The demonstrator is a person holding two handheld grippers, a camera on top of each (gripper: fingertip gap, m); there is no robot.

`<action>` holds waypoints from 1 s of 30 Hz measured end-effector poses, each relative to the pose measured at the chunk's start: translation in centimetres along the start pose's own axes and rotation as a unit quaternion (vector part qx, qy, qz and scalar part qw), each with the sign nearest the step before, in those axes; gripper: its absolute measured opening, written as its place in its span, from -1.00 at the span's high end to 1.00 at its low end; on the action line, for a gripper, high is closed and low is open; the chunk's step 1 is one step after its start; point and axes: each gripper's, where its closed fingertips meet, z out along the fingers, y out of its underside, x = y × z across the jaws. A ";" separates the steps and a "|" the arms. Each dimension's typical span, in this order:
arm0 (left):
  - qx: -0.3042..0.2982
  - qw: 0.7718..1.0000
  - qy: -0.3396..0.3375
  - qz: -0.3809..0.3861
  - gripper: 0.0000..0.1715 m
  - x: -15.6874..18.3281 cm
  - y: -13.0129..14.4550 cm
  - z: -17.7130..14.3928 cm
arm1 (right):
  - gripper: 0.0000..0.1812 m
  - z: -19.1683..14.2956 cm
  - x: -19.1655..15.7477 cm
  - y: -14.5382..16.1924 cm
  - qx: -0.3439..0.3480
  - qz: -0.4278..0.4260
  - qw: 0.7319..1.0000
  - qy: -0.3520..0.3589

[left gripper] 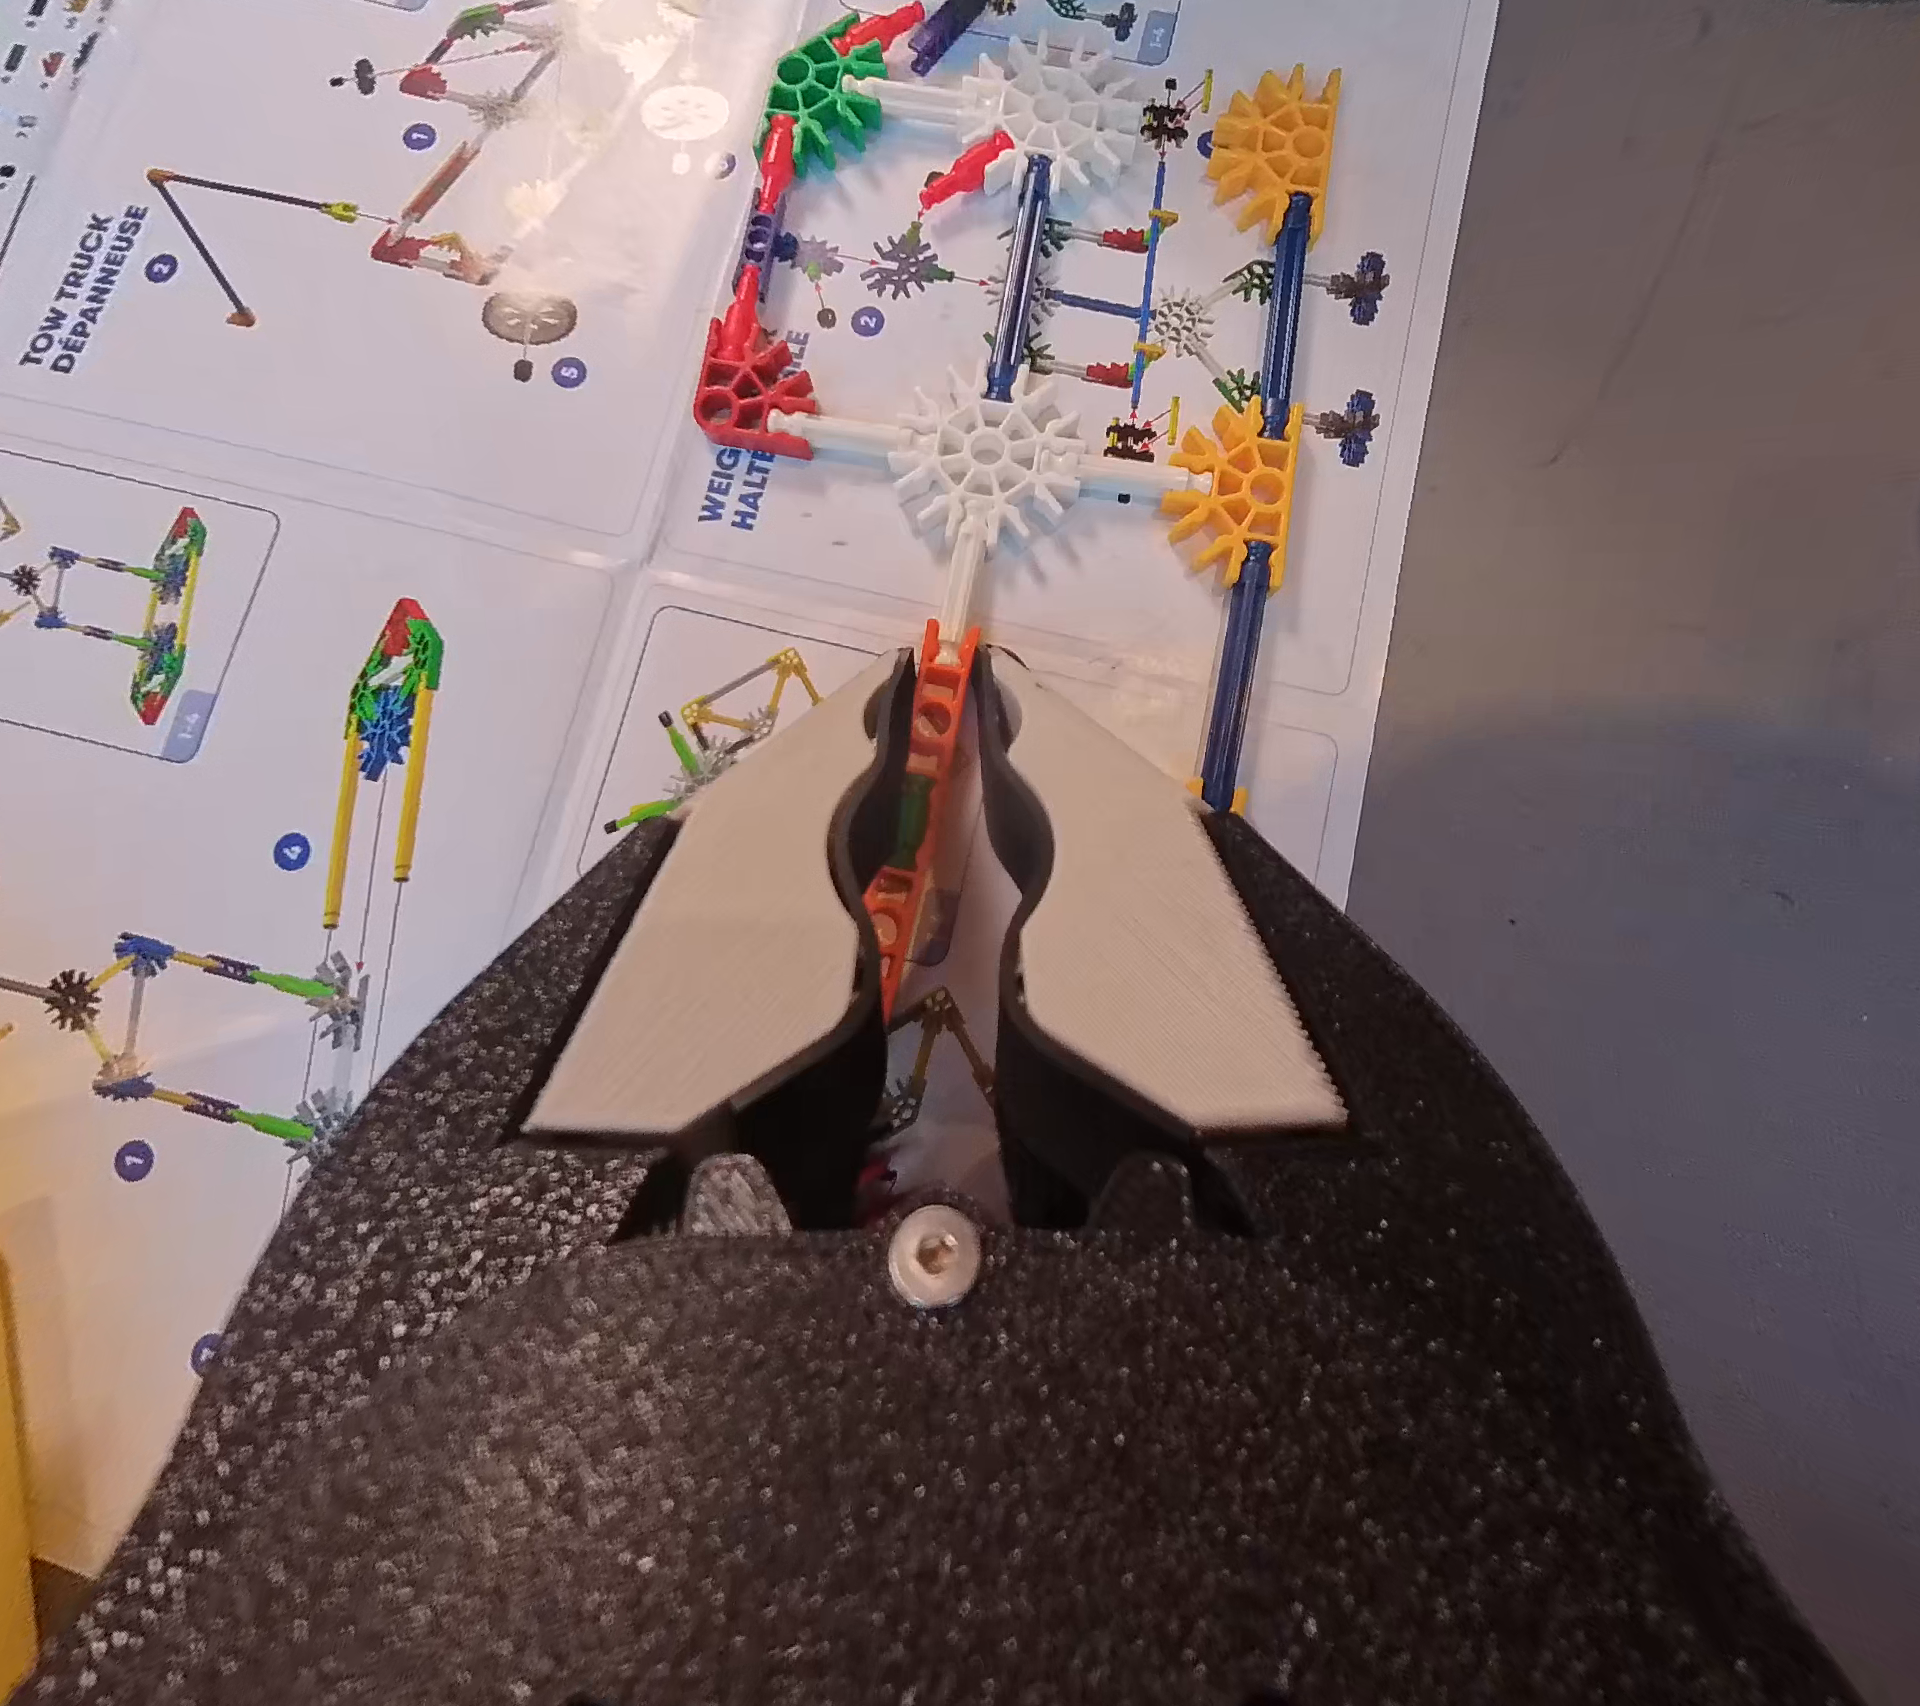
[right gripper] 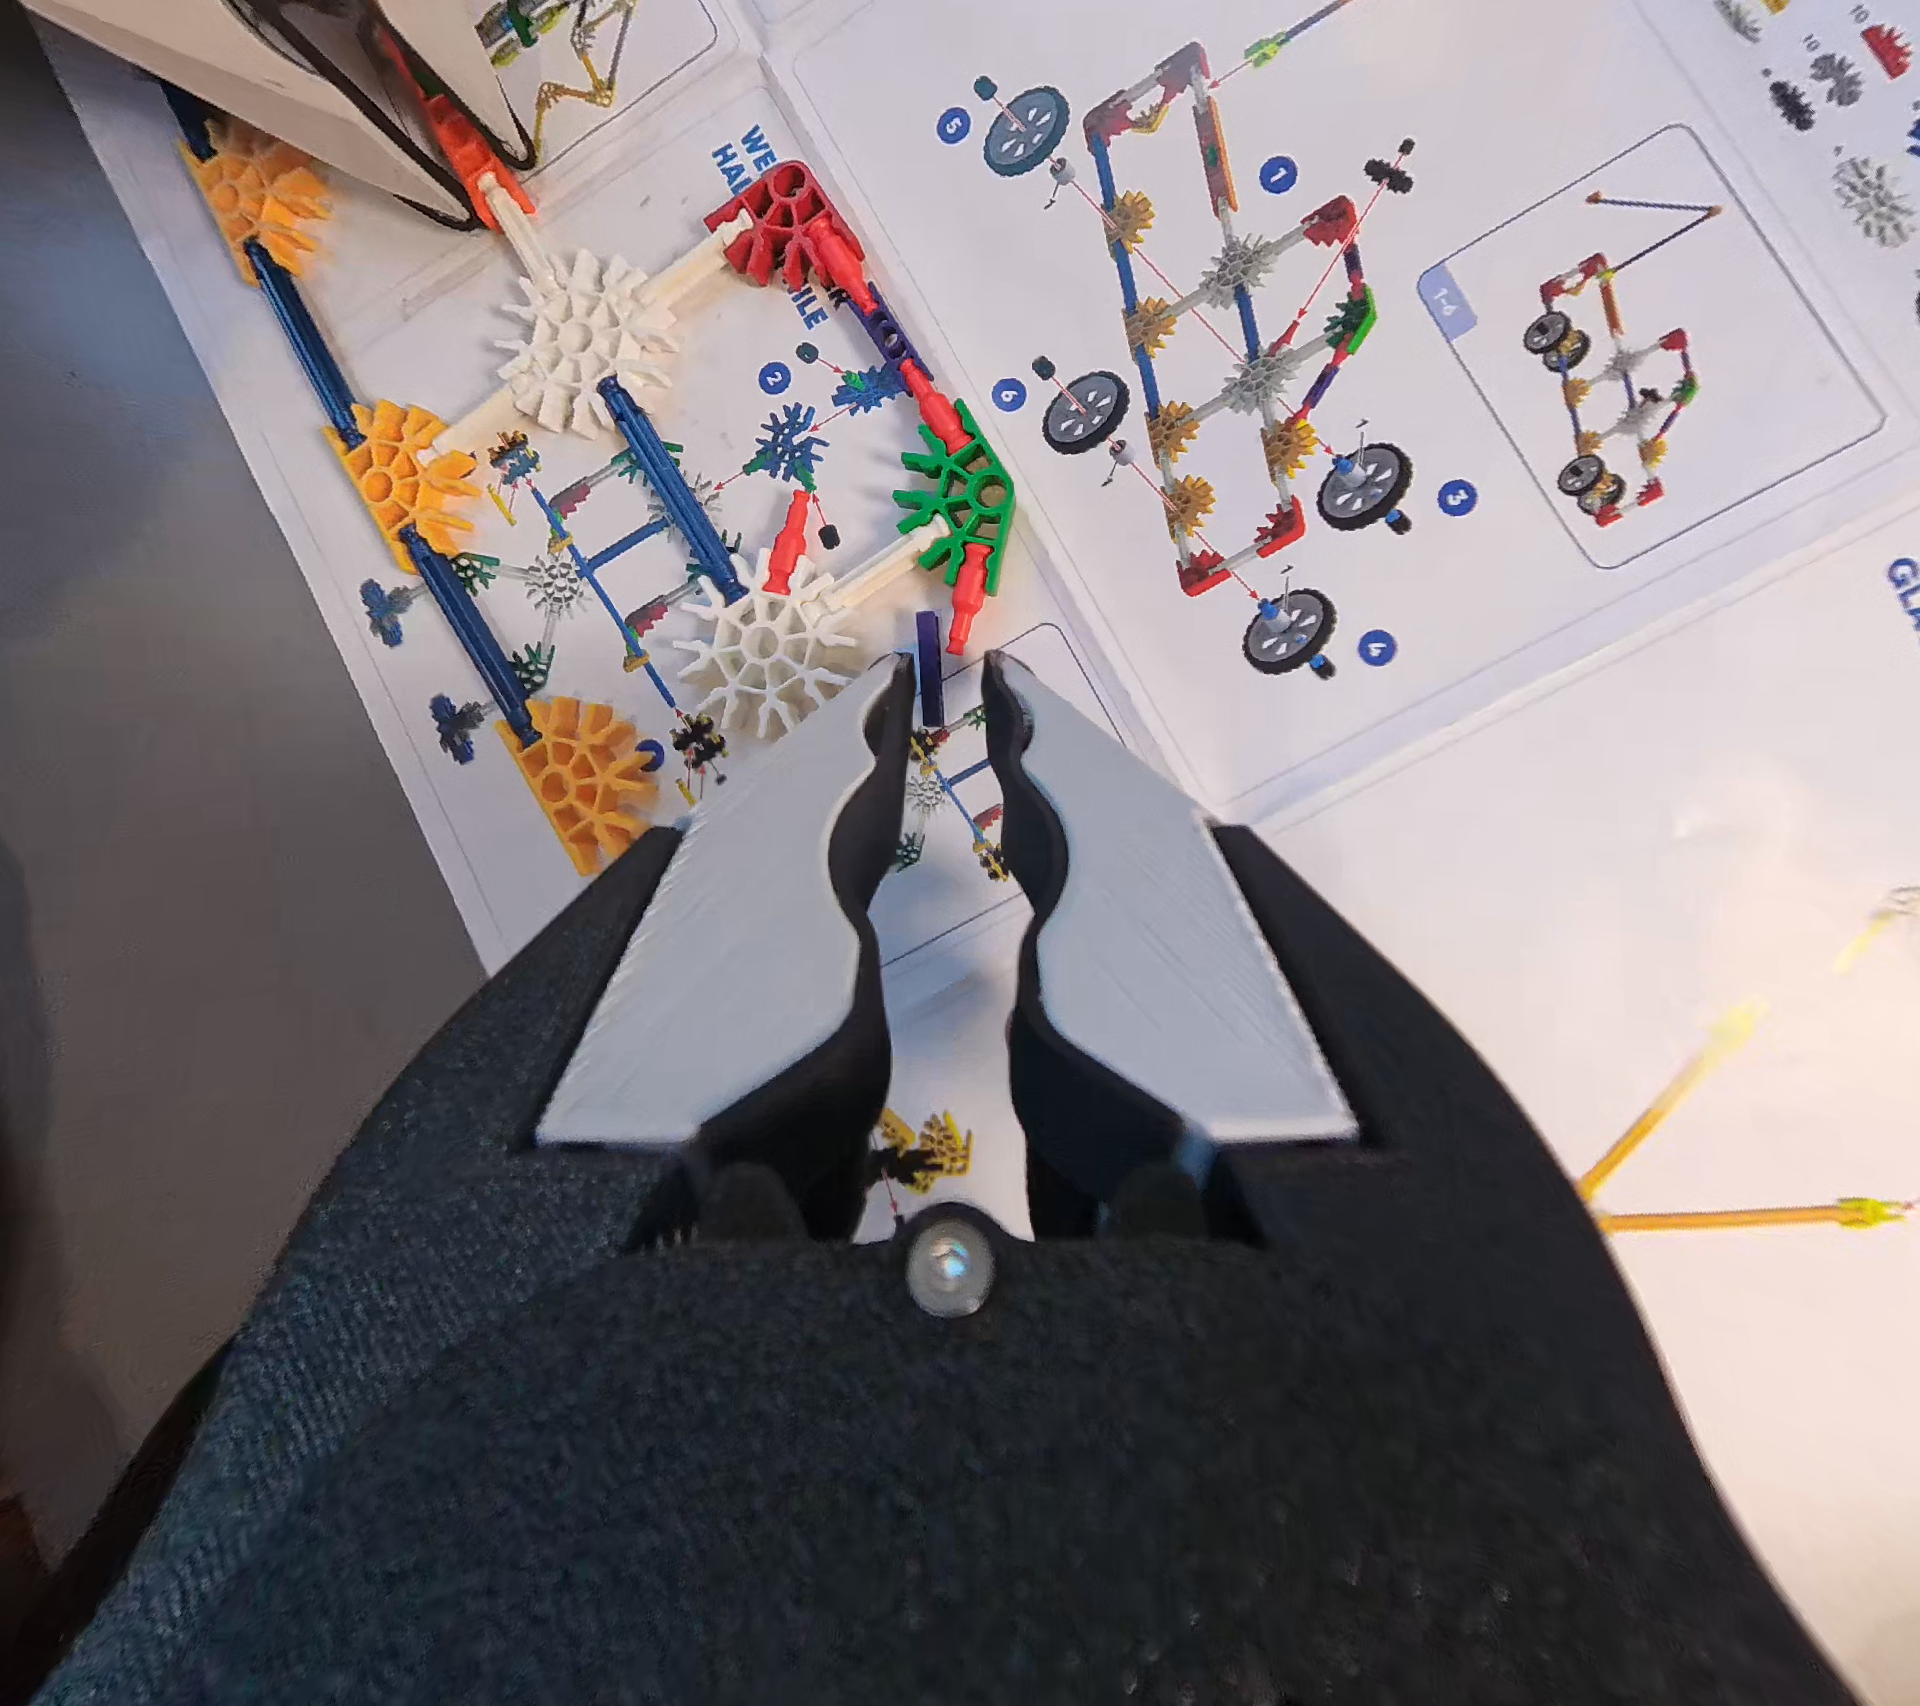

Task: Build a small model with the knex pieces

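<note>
Left gripper [left gripper: 940, 669] fingers clamped on orange connector [left gripper: 930, 737] joined to white rod [left gripper: 961, 581], right gripper [right gripper: 948, 669] fingers slightly apart around purple piece [right gripper: 928, 669], instruction sheet [right gripper: 1351, 773] beneath

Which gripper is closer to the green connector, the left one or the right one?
Right. The right gripper has its tips just beside the green connector, by the red rod sticking out of it. The left gripper is across the model, shut on an orange connector.
</note>
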 end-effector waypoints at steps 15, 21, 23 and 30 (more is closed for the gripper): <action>-0.005 1.000 0.002 0.009 0.90 0.1 0.1 -0.1 | 0.97 0.2 -1.3 0.6 0.018 0.098 0.992 -0.071; -0.005 1.000 0.006 0.009 0.90 0.2 0.2 -0.2 | 0.90 -0.1 -0.8 1.1 0.031 0.145 0.985 -0.090; -0.005 1.000 0.006 0.009 0.90 0.2 0.2 -0.2 | 0.86 -0.3 -0.5 1.0 0.034 0.124 0.989 -0.069; -0.005 1.000 0.008 0.009 0.90 0.2 0.2 -0.2 | 0.99 -0.7 -1.3 0.1 0.050 -0.059 0.997 0.023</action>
